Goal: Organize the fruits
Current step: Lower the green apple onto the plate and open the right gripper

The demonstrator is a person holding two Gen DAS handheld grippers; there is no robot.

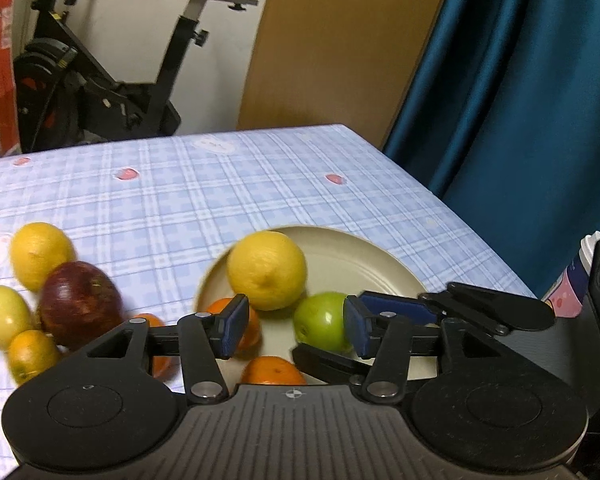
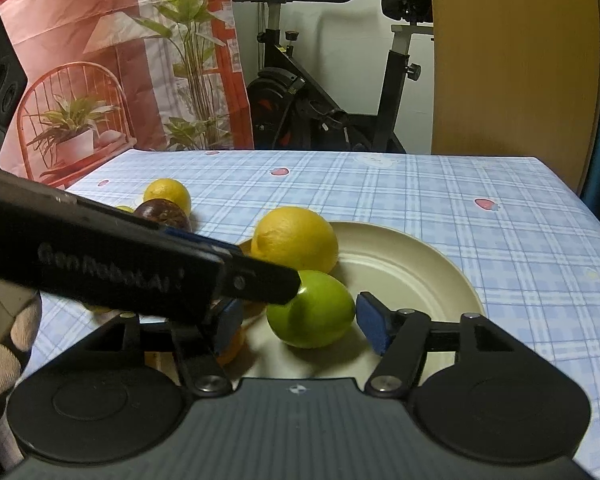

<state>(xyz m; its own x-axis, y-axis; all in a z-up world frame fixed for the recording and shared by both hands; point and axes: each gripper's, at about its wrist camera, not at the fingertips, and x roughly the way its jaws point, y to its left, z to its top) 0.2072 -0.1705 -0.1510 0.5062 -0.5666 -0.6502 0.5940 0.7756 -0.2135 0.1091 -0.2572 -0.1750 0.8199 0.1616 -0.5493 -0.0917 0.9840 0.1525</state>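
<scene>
A beige plate on the checked tablecloth holds a lemon, a green apple and two oranges. My right gripper is open around the green apple, and its pads stand just off the fruit. My left gripper is open over the plate's near edge, with the green apple beside its right pad and nothing pressed between the pads. One left finger crosses the right wrist view. The right gripper's fingers show on the right of the left wrist view.
Left of the plate lie a second lemon, a dark red apple, a yellow fruit and small oranges. A cup stands by the table's right edge. An exercise bike and a blue curtain stand beyond.
</scene>
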